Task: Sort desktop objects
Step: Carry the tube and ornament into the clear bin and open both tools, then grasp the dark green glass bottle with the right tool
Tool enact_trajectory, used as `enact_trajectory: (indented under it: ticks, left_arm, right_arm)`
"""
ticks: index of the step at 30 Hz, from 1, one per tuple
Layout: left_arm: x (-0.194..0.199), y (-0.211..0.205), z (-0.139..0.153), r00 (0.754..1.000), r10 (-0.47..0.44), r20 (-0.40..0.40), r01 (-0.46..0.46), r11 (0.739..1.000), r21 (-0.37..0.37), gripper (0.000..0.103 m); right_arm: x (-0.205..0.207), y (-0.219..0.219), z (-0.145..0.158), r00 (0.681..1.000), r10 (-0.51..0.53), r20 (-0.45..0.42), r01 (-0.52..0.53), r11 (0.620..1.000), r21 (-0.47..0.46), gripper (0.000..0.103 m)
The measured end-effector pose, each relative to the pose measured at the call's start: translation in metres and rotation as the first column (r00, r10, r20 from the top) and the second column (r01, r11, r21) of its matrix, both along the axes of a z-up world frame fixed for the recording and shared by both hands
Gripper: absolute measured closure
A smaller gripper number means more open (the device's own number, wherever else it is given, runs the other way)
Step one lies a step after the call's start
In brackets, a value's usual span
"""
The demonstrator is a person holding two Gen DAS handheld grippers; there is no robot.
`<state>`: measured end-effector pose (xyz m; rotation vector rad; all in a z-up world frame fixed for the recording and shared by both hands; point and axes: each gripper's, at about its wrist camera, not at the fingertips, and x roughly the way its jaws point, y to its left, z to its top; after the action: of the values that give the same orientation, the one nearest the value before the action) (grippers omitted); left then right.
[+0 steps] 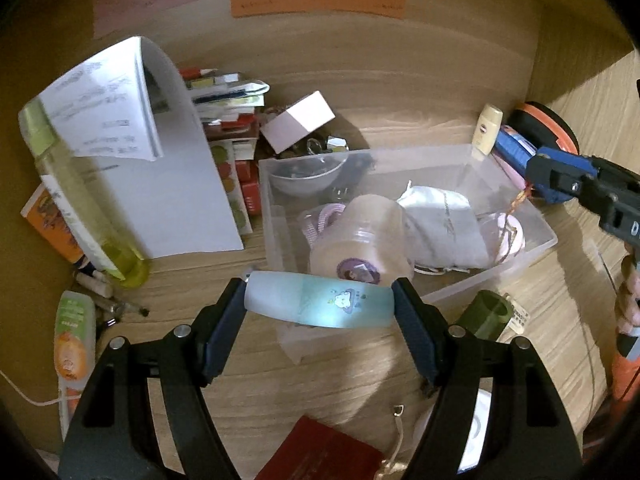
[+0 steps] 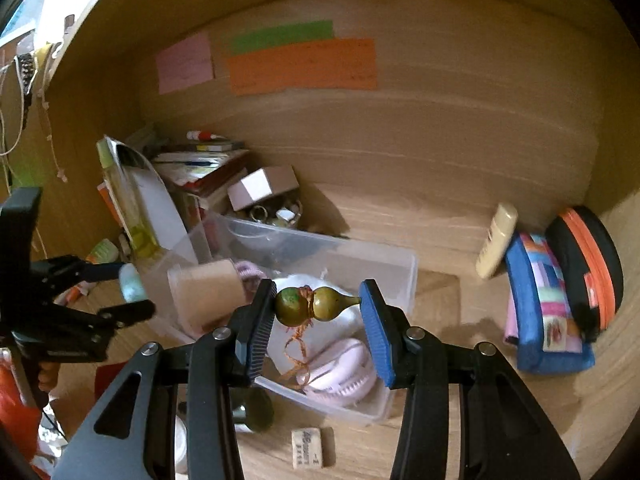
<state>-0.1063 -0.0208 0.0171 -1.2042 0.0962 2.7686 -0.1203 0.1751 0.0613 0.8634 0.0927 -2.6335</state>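
Now, both hands are carrying something over the desk, so here is how it is standing.

Left gripper: its jaws are clamping a pale teal bottle end to end, the bottle's long axis lying crosswise between the pads, level with the desktop.

Right gripper: its jaws are pinching a small green-brown gourd charm lengthwise, blunt end on the left pad, pointed tip on the blue right pad, its orange cord dangling free below.

Bin: a clear plastic bin is sitting mid-desk, already holding a beige cup, a white pouch and something pink.

Bottle's place: it is hanging just over the bin's near edge, toward the near left corner.

Gourd's place: it is hovering over the bin's right half, above the white pouch and the pink item.

Key relation: the bin is lying straight ahead of and below both grippers; the gourd looks better centred over open room, while the bottle is sitting across the rim, with the beige cup right behind it.

Nearer hand: by my reading, the right one is better placed to drop first.

Risk: the bottle could catch the rim or the cup if it is let go crosswise there.
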Motion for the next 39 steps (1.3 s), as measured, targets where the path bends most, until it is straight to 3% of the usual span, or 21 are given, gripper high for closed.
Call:
enact_trajectory:
  ticks: [12,22,25,32,34,39]
  left_arm:
    - [-0.010,0.013,-0.006,1.000,-0.007,0.003,0.007,1.000,-0.027,0.030]
    - [-0.013,0.025,-0.008,0.999,-0.039,-0.001,0.039,0.997,-0.064,0.030]
    - [-0.017,0.025,-0.009,0.999,-0.043,0.011,0.044,0.998,-0.044,0.030]
    - [-0.017,0.018,-0.008,0.998,-0.041,0.036,0.041,0.999,0.000,0.030]
    - [-0.014,0.018,-0.006,0.998,-0.043,0.036,0.043,0.999,0.001,0.029]
    - [-0.006,0.017,-0.001,0.999,-0.039,0.025,0.039,0.999,-0.006,0.024]
  right_arm:
    - [-0.021,-0.017,-0.042,0.988,0.070,0.139,-0.069,0.998,-0.006,0.063]
    - [-0.023,-0.025,-0.056,0.980,0.096,0.173,-0.101,0.995,0.020,0.063]
    - [-0.022,-0.023,-0.056,0.980,0.098,0.174,-0.103,0.995,0.020,0.063]
    - [-0.024,-0.019,-0.055,0.980,0.086,0.177,-0.091,0.996,0.019,0.050]
    - [-0.024,-0.020,-0.054,0.981,0.087,0.171,-0.091,0.996,0.017,0.040]
    - [-0.016,-0.021,-0.044,0.987,0.090,0.134,-0.095,0.995,0.030,0.035]
